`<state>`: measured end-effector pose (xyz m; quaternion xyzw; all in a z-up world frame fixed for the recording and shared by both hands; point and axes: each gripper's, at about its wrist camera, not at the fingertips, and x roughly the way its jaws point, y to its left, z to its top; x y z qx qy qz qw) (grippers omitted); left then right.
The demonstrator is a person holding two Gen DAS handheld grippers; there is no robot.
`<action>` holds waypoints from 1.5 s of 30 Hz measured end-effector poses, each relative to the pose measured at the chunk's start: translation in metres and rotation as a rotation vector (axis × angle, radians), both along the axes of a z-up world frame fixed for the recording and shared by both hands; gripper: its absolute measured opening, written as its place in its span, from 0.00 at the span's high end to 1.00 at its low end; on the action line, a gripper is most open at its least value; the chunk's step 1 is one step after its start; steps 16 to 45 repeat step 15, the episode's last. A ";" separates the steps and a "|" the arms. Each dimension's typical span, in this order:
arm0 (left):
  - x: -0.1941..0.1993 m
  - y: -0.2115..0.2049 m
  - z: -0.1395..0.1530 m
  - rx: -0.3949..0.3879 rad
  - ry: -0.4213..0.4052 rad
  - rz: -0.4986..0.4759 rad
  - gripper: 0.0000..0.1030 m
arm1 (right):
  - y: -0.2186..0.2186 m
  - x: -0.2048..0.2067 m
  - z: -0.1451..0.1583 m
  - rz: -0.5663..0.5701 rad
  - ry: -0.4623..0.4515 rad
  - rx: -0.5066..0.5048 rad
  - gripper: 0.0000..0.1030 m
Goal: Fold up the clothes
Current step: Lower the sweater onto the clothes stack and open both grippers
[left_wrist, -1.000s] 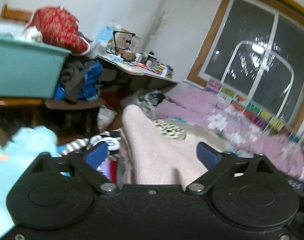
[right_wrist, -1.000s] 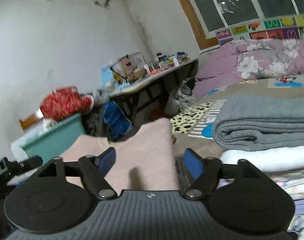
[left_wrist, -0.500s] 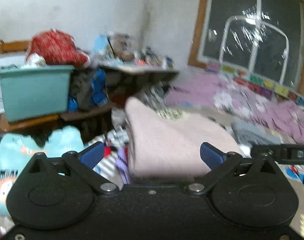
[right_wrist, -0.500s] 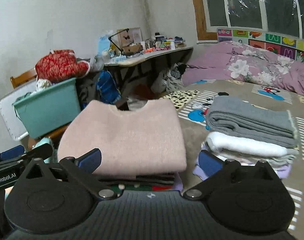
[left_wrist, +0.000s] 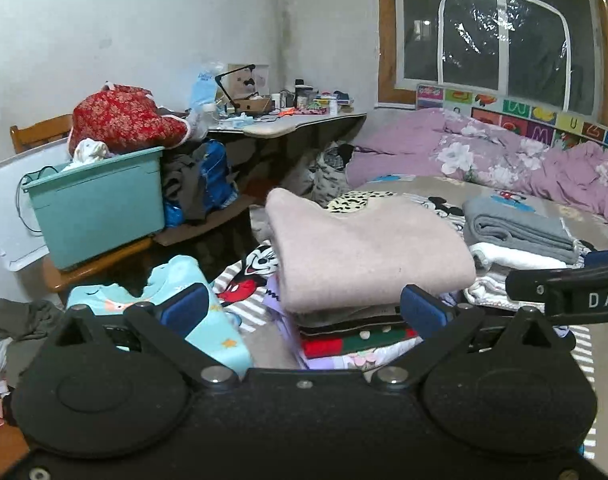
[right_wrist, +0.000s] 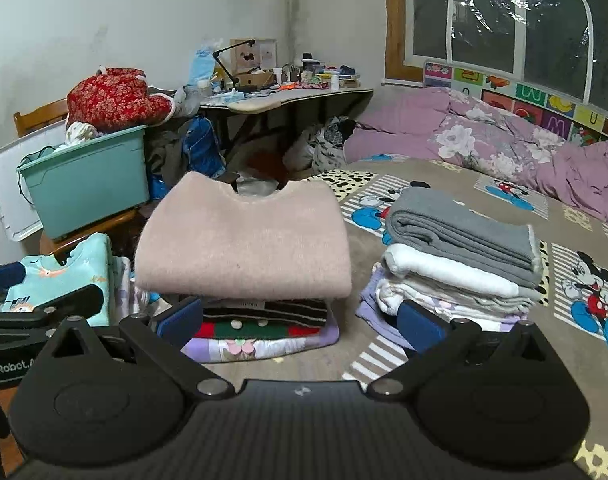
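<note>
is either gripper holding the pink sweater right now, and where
Neither. Left gripper and right gripper are both open and empty; the folded pink sweater rests on its stack.

Lower garments of stack [right_wrist: 260, 326] mostly covered by pink sweater [right_wrist: 244, 240] | lettering on left gripper [right_wrist: 8, 366] cut by frame edge | desk clutter [left_wrist: 300, 100] too small to identify

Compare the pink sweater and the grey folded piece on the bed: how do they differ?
The pink sweater is fuzzy and wide, neckline showing; the grey folded piece is smoother, narrower, folded in layers. The sweater tops the left stack, above a striped dark garment; the grey piece tops the right stack, above a white one. Both lie folded flat, and no claw touches them.
</note>
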<state>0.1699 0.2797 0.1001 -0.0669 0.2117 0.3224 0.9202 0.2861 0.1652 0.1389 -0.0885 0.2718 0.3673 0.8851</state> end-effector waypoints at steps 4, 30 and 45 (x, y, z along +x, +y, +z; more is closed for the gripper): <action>-0.005 -0.006 0.008 -0.017 -0.001 0.006 0.00 | -0.011 -0.006 0.003 -0.016 0.007 0.008 0.00; -0.016 -0.023 0.017 0.022 0.031 -0.020 0.00 | -0.034 -0.024 0.012 -0.028 0.035 0.047 0.00; -0.016 -0.023 0.017 0.022 0.031 -0.020 0.00 | -0.034 -0.024 0.012 -0.028 0.035 0.047 0.00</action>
